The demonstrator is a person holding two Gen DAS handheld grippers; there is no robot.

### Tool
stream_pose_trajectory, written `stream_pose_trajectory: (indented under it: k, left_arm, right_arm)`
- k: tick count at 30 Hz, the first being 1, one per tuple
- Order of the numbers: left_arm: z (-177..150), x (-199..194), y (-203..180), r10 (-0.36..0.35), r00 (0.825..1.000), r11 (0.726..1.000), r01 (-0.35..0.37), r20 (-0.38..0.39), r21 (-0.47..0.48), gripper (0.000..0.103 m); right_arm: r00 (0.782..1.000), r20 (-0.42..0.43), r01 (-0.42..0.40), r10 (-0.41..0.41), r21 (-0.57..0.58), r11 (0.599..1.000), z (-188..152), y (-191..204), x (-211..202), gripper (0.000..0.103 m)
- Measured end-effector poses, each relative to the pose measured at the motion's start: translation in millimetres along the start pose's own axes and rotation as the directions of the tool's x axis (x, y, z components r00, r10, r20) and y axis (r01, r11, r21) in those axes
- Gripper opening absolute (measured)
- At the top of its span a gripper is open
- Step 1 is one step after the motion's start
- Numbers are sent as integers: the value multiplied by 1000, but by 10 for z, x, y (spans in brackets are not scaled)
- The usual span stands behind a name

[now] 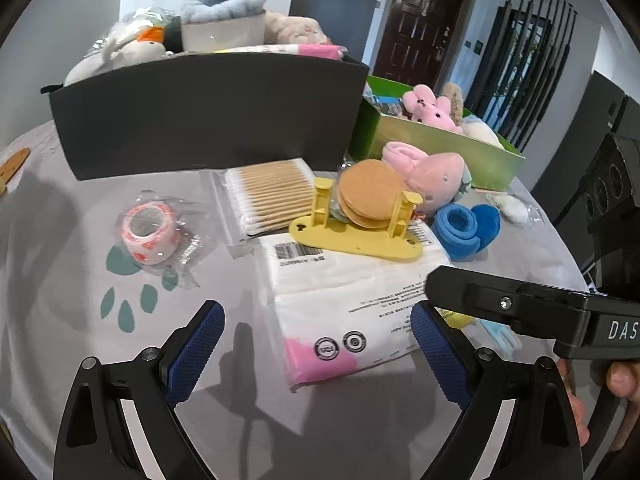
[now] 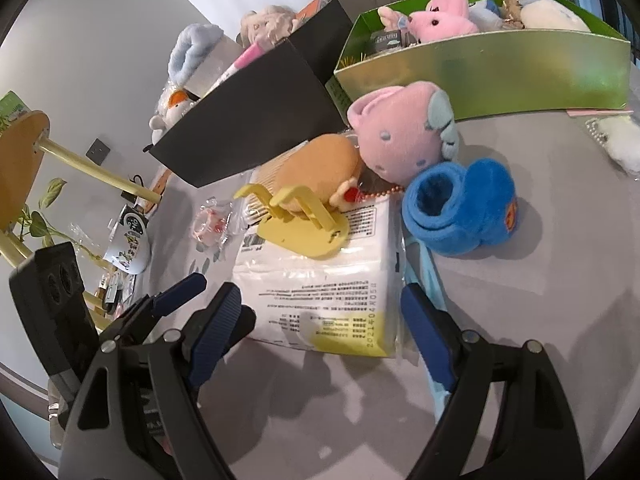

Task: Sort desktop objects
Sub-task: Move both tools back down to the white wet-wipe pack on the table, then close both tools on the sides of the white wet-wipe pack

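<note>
my left tool [image 1: 316,344] stands wide, nothing gripped, its pads either side of the near end of the white tissue pack [image 1: 352,292] on the bench [image 1: 80,208]. my right tool [image 2: 320,328] is wide too, straddling the pack's yellow end. a yellow stand [image 1: 356,236] rests on the pack; beyond, a black box [image 1: 208,108].

Looking like a home room: dark panelled entrance door [image 1: 418,20] showing at the back, slatted room divider [image 1: 536,52] beside it, grey-clothed table [image 1: 80,240] carrying plush toys, potted vine [image 2: 44,208] trailing by a wooden stand [image 2: 24,164].
</note>
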State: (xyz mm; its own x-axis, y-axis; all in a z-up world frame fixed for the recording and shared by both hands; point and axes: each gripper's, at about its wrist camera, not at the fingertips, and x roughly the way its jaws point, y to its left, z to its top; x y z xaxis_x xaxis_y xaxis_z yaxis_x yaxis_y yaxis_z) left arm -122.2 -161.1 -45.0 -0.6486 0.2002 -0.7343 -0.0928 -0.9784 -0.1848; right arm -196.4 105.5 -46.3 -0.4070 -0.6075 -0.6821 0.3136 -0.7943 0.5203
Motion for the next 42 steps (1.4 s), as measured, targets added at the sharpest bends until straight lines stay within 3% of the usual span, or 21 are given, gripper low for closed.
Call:
stream_pose_trajectory:
  k: [10,17,33,42]
  left_arm:
    - [-78,191,-167,-42,998,998,44,-47,53,95]
    - [-95,69,-124,-62,998,998,62,-18,23,95]
    - [-36,-64,-252,-45,999,998,44,12,50,95]
    - [20,-319,-431,-32,997,996,26,70,84,95]
  right_arm:
    - [1000,-6,-29,29,1,1000,-14,-10,109,90]
    - [1000,-16,-17,16,-32,999,-30,61,124,88]
    - [999,-19,-41,40,-46,998,-79,197,34,87]
    - [999,35,-39,41,-45,998,-107,332,-255,87]
